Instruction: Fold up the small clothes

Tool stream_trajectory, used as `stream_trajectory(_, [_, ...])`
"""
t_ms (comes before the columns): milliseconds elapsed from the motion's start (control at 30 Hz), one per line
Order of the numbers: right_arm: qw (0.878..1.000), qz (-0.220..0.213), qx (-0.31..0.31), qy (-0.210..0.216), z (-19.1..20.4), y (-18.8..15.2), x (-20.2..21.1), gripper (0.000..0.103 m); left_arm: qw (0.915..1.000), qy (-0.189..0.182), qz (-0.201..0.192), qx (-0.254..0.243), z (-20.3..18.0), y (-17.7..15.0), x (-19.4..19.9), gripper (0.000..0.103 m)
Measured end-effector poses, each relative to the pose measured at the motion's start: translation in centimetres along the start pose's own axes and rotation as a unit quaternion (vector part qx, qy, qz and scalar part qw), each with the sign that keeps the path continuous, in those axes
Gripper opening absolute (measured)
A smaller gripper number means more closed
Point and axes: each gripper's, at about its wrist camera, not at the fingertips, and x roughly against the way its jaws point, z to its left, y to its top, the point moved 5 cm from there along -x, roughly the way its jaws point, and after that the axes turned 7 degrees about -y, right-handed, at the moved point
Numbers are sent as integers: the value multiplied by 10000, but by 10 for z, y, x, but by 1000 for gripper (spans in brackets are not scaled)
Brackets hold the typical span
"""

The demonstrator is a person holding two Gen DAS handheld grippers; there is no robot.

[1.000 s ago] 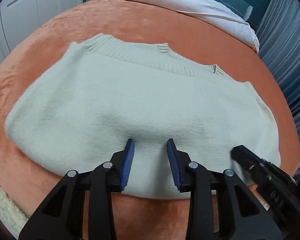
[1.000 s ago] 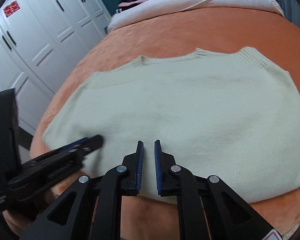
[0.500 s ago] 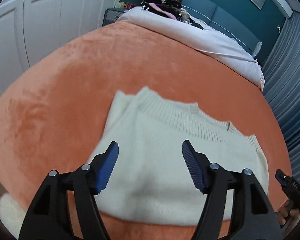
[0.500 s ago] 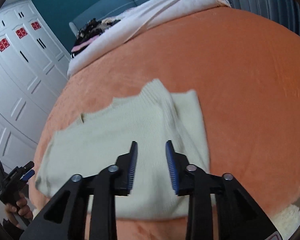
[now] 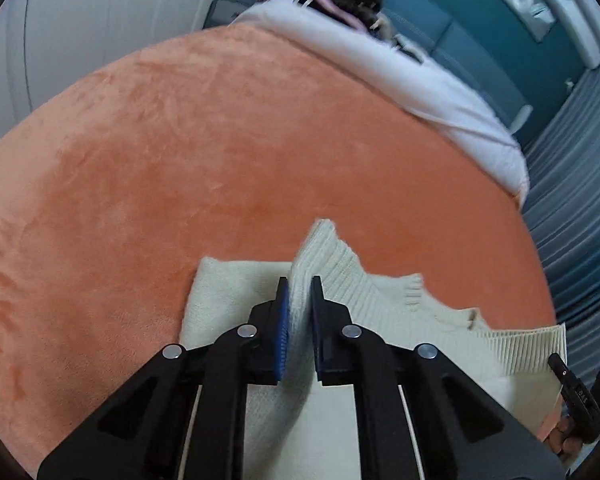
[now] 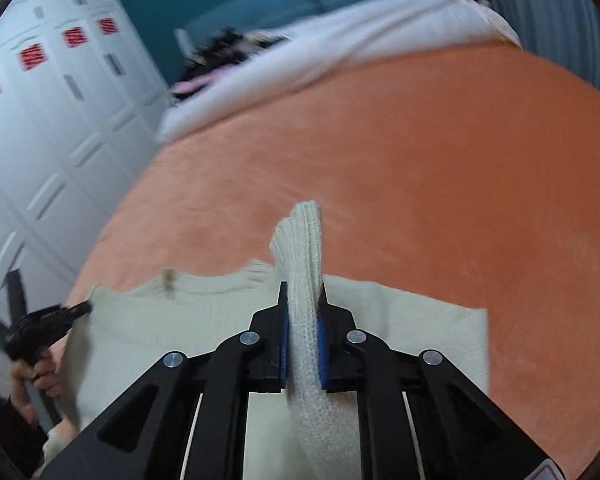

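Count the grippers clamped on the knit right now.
2. The left gripper is shut on the cream sweater at its ribbed edge toward one side; the right gripper pinches a ribbed fold at the other.

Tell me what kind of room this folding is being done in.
Most likely a bedroom: the cream sweater lies on a bed with an orange blanket and a white duvet, with white wardrobe doors alongside.
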Motion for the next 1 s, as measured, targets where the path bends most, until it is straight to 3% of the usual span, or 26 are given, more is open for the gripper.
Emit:
stream_trajectory(67, [9962,-3,543,688,35,-15,50,10,9981,-452,-310,-266,-17,-8,45,9])
stream_trajectory(133, [9895,246,972,1044,56,-40,93,9,9953,-729,-419,-482,-28,-26,91,9])
stream_trajectory(233, [9870,573,920,1187,60,-66,140,9,9943,-815,-422,-535,-31,-51,147,9])
stream_trajectory(300, [9909,417,703,1071,54,-62,158,9,9953,-743,-479,-384,-27,-56,171,9])
stream_trajectory(367, [9954,-2,436,858,39,-45,168,9,9962,-566,-565,-354,-24,-46,178,9])
stream_trajectory(467, [9966,-564,-210,568,-1,1,146,9,9970,-334,-518,-478,-29,-14,148,9])
stream_trajectory(567, [9950,-522,-848,119,-50,26,73,9,9979,61,-294,-575,-31,20,88,9])
stream_trajectory(667, [9870,428,-1418,-629,-101,4,-26,9,9948,696,406,-616,-20,26,4,9])
stream_trajectory(700, [9800,904,-1352,-1147,-112,-15,-59,11,9908,997,709,-584,-12,19,-22,9])
stream_trajectory(767, [9706,1384,-1257,-1516,-116,-42,-91,11,9797,1466,1266,-506,5,-4,-62,10])
stream_trajectory(800, [9729,1162,-1250,-1557,-113,-41,-85,12,9770,1583,1317,-548,9,-11,-68,12])
stream_trajectory(867, [9749,900,-1426,-1456,-106,-35,-63,22,9813,1513,997,-644,6,-14,-55,18])
stream_trajectory(933, [9757,702,-1478,-1459,-105,-35,-35,49,9848,1374,943,-487,8,-19,-33,27])
stream_trajectory(1000, [9738,509,-1473,-1659,-109,-43,-6,64,9884,1299,747,-254,18,-25,-1,43])
